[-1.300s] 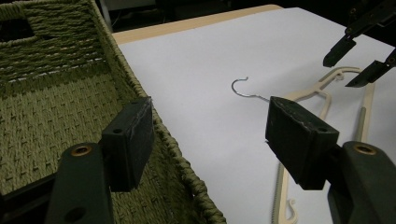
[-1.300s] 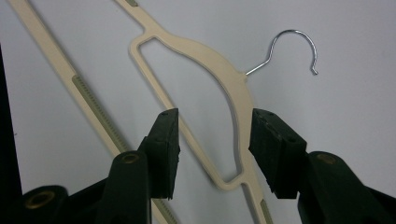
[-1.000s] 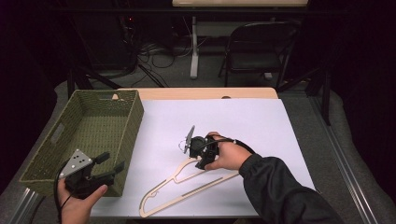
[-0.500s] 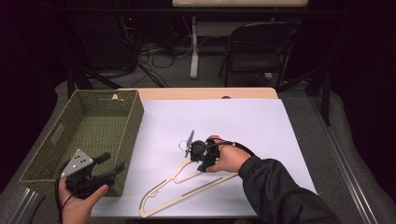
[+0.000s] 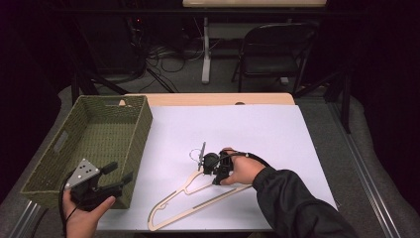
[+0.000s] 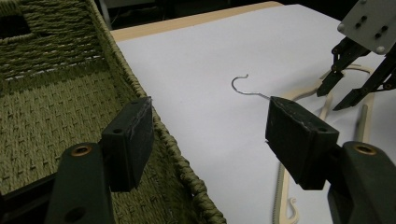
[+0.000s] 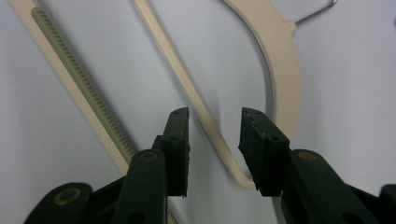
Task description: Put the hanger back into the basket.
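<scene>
High view: left gripper [image 5: 119, 174] hovering lower left by green woven basket [image 5: 99, 134], fingers [image 6: 128, 140] spread, grasping nothing. Cream hanger [image 5: 198, 198] lying bottom centre on white tabletop [image 5: 257, 129]. Right gripper [image 5: 202, 161] poised over hanger, fingers [image 7: 177, 140] straddling thin bar, not clenched.

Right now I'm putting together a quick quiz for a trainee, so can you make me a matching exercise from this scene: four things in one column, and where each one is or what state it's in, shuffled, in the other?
Things:
1. woven basket
2. hanger
3. left claw
4. right claw

Places or states:
A. open, jaws either side of a thin bar of the hanger
B. lying flat on the white sheet
C. open, at the basket's near corner
D. on the left part of the table

Pairs: 1-D, 2-B, 3-C, 4-A
</scene>
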### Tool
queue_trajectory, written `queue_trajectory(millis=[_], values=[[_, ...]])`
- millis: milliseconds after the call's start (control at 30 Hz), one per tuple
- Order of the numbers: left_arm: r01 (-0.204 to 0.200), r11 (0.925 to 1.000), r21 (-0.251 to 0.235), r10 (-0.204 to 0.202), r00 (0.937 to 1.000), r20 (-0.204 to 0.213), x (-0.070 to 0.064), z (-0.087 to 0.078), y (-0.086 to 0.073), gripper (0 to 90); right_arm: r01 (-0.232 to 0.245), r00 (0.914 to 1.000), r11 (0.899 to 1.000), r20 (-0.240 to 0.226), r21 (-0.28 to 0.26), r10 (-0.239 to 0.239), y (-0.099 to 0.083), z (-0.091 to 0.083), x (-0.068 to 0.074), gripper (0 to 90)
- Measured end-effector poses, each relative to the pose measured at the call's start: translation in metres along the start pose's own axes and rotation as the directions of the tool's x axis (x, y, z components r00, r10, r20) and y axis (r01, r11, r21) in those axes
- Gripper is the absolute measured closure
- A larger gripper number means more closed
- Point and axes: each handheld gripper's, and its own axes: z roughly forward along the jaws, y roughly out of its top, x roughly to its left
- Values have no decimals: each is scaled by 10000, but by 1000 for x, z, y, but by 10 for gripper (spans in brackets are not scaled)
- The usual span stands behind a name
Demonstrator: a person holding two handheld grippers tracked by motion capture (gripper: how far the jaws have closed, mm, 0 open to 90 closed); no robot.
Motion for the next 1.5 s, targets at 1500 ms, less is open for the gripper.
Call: queue_trajectory(millis=[1500], values=[[70,10000,-20,-70,10000,-49,1,0,-1,327,861,9930,9870,-918,1359,-740,-4,16,7,803]])
